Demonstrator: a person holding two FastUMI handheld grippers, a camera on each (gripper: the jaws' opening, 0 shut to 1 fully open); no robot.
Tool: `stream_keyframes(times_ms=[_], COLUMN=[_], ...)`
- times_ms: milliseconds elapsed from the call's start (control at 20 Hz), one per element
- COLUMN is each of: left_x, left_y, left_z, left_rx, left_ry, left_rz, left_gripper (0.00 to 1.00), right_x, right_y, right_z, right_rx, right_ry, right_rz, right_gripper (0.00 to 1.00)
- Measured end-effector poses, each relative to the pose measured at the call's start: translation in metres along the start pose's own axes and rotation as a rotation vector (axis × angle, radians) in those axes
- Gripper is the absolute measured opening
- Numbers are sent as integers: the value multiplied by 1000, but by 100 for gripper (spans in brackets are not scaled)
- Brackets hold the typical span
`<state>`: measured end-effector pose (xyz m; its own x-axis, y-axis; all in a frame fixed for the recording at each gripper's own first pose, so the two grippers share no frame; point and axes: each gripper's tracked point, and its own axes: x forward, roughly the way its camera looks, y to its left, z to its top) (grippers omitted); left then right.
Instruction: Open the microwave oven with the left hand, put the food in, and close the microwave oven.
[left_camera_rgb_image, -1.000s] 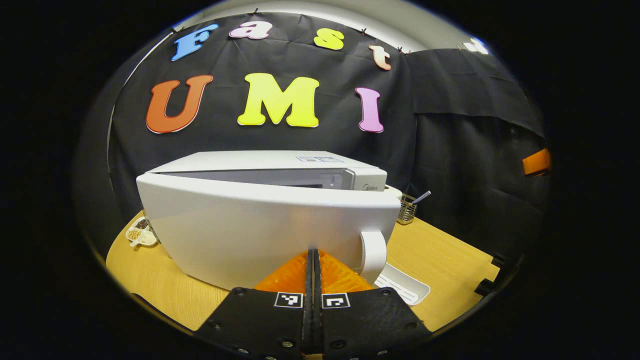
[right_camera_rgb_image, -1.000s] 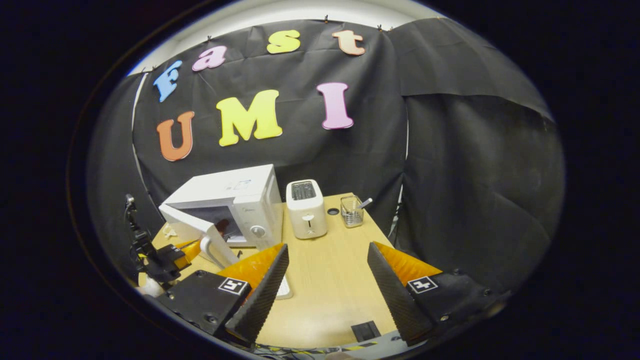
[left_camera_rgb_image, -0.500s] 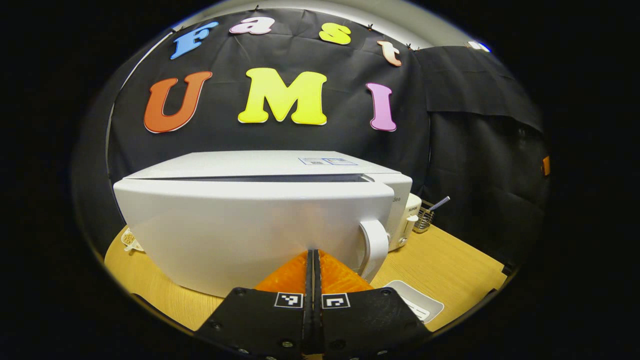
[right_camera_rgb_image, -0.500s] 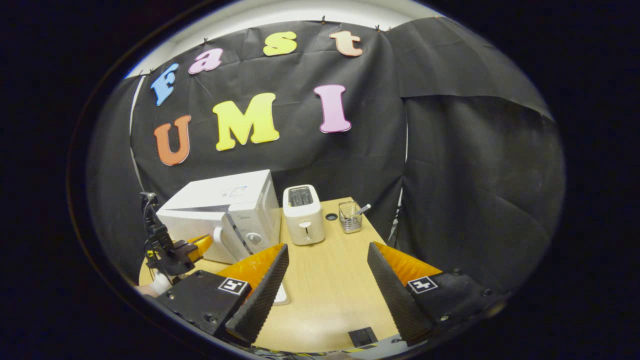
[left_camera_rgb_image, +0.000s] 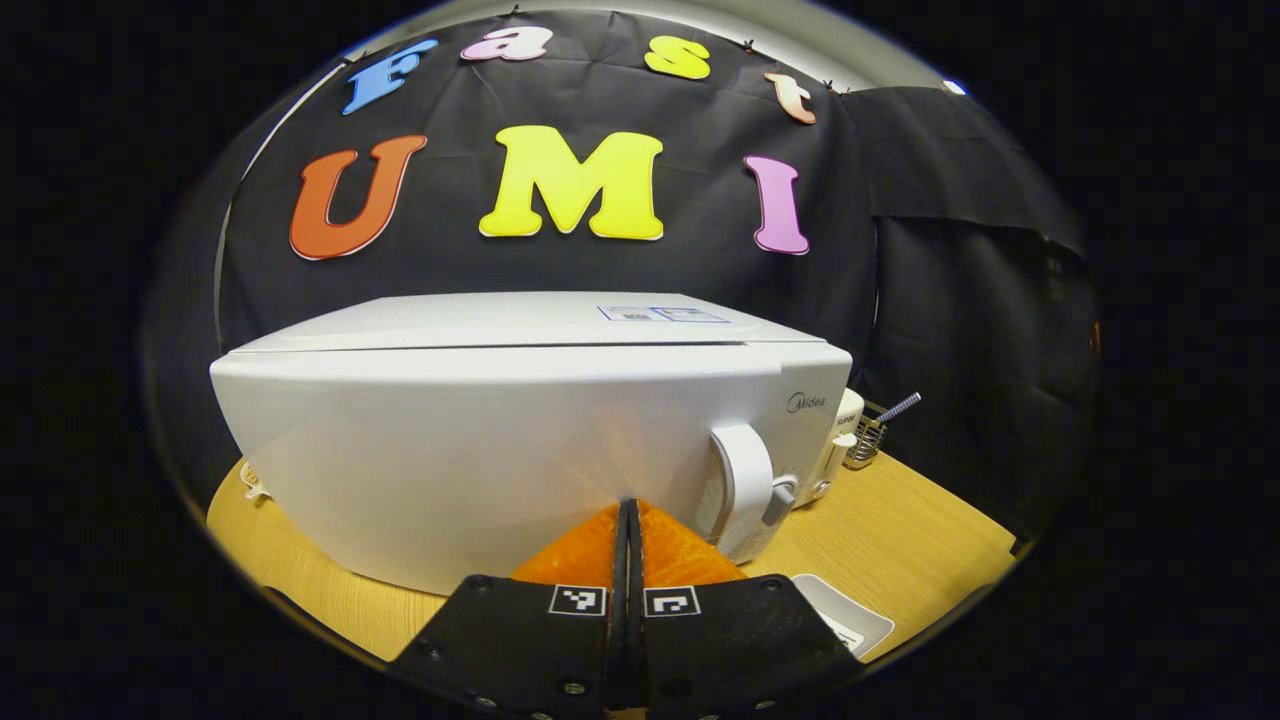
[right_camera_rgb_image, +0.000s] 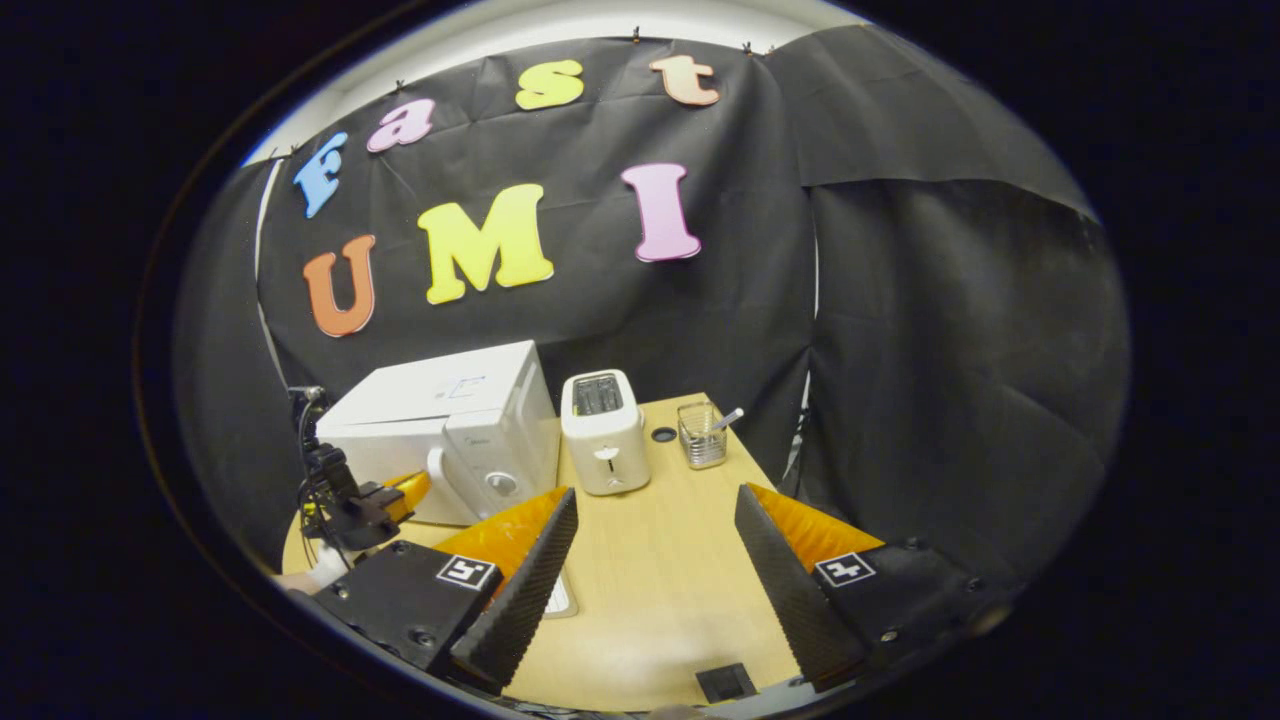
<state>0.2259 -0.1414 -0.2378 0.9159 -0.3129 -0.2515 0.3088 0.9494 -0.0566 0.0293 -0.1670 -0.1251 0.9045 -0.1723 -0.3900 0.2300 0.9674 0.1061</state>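
- The microwave oven (left_camera_rgb_image: 520, 440) stands on the wooden surface (left_camera_rgb_image: 900, 530), its white door flush with the body, so it is shut.
- The left claw (left_camera_rgb_image: 628, 512) has its two fingers pressed together with no gap between them and nothing held; the tips rest against the lower front of the microwave oven's door.
- The door handle (left_camera_rgb_image: 745, 485) is just to the right of those tips, and the claw does not hold it.
- In the right gripper view the left claw (right_camera_rgb_image: 405, 490) shows at the front of the microwave oven (right_camera_rgb_image: 440, 425), on the door side left of the handle.
- The food cannot be made out with the door closed.
- The right claw (right_camera_rgb_image: 655, 530) is wide open and empty, its fingers held over bare wood well in front and to the right of the microwave oven.
- A white toaster (right_camera_rgb_image: 603, 432) stands just beside the microwave oven on its control-panel side.
- A small wire holder (right_camera_rgb_image: 702, 435) with a utensil in it stands beyond the toaster, farther from the microwave oven.
- A white tray (left_camera_rgb_image: 845, 620) lies flat on the surface in front of the microwave oven's right corner.
- A small dish (left_camera_rgb_image: 250, 482) peeks out at the microwave oven's left side; its contents are too small to tell.
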Motion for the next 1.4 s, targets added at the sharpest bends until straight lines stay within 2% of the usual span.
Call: stream_keyframes(times_ms=[250, 350, 500, 800, 950, 1200, 1300, 1350, 1400], left_x=[7, 10, 8, 4, -15, -72, -93, -107, -120], left_y=[4, 0, 2, 3, 5, 19, 21, 21, 19], left_z=[3, -1, -1, -4, 0, 11, 19, 21, 22], left_rx=[1, -31, 4, 5, -1, -17, -21, -23, -22], left_ry=[-13, 15, 16, 33, 29, 7, -21, -22, -21], left_rz=[35, 37, 40, 54, 64, 108, 96, 84, 68], left_gripper=[0, 0, 0, 0, 0, 0, 0, 5, 55], right_x=[11, 14, 15, 18, 19, 17, 17, 15, 14], right_y=[-1, 0, 0, -3, 2, 24, 38, 46, 54], right_z=[-3, -4, -5, -14, -17, -20, -23, -25, -26], right_rx=[9, 13, 14, 18, 17, -5, -15, -18, -25], right_ry=[7, 9, 12, 25, 27, 21, 18, 17, 14], right_rz=[15, 20, 30, 28, 36, 76, 99, 113, 125], right_gripper=[100, 100, 100, 100, 100, 100, 100, 100, 100])
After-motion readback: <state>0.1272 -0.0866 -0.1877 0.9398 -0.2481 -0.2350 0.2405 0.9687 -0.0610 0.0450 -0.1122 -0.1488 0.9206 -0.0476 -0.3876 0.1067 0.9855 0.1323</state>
